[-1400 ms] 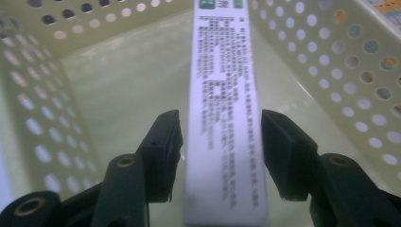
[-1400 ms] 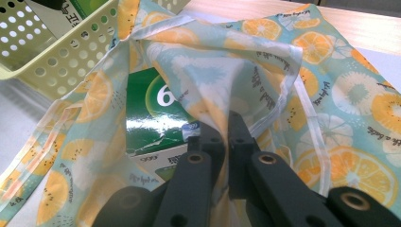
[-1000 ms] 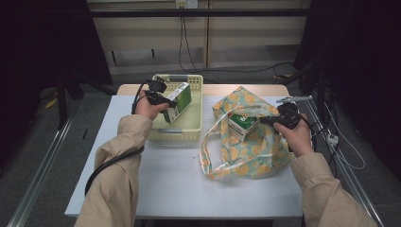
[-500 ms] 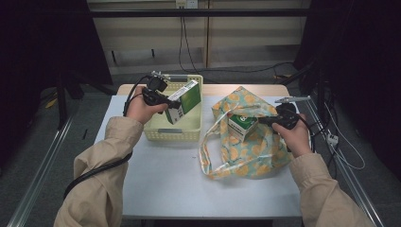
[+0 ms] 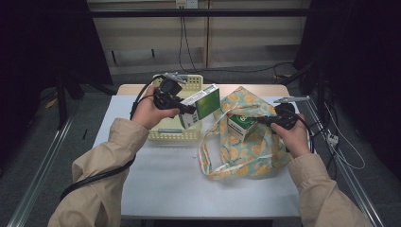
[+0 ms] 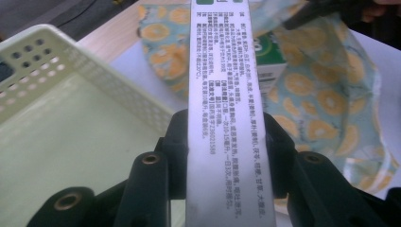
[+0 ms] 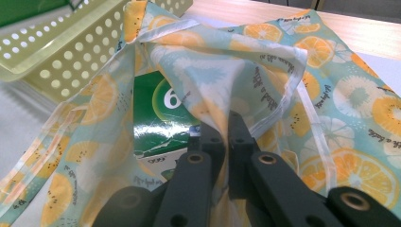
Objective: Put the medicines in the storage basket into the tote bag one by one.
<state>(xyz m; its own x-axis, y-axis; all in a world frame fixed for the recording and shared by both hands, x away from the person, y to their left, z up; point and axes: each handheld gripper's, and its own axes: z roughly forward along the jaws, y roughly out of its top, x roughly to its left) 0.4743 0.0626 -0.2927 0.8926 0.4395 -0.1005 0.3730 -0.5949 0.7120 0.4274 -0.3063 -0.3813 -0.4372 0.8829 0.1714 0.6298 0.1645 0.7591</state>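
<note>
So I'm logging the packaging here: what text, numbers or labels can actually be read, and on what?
"6": large white numeral on the green box inside the fruit-print bag.
Side of the green and white box in the left gripper: dense columns of Chinese print, too small to read.
Bag hem by the right gripper: small dark script, illegible.

The bag is showing orange slices on pale teal; the held box is showing green and white; the basket is showing pale yellow.
</note>
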